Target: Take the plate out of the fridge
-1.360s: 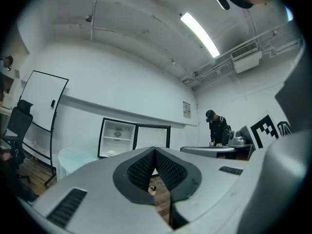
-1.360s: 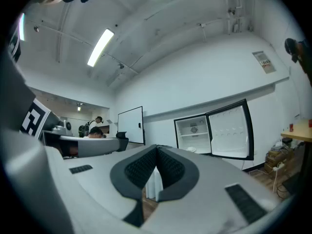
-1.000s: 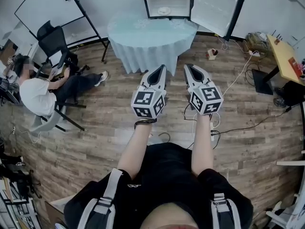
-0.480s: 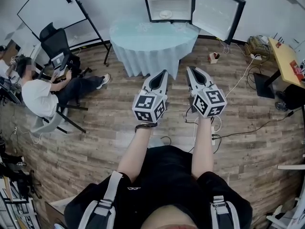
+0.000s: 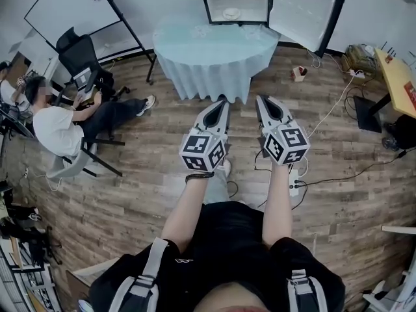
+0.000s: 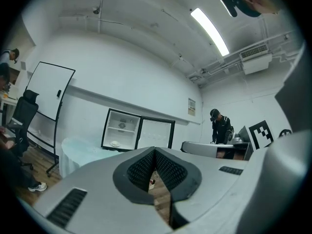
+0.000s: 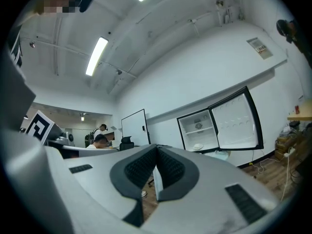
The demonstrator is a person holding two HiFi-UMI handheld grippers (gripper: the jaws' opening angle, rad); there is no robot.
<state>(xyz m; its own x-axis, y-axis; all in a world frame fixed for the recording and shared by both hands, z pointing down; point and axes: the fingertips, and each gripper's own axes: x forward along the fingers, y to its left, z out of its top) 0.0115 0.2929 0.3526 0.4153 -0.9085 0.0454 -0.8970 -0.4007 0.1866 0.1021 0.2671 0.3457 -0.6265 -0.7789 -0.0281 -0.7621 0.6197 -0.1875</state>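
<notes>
A small white plate [image 5: 231,13] lies on the lower shelf of the open fridge [image 5: 220,4], whose door [image 5: 305,15] is swung to the right. The fridge stands behind a round table under a pale blue cloth [image 5: 218,47]. Both grippers are held side by side over the wood floor, well short of the table. My left gripper [image 5: 223,103] is shut with nothing in it, and so is my right gripper [image 5: 262,100]. The left gripper view shows the plate [image 6: 115,143] far off beyond its jaws, and the right gripper view shows the plate [image 7: 198,146] too.
A person sits on a chair [image 5: 58,125] at the left, beside an office chair [image 5: 81,60] and a whiteboard [image 5: 65,12]. A wooden desk [image 5: 398,77] stands at the right. Cables and a power strip [image 5: 294,182] lie on the floor near my right side.
The table and fridge have shifted right in the head view. Both grippers stay shut and side by side, now a little lower in the picture.
</notes>
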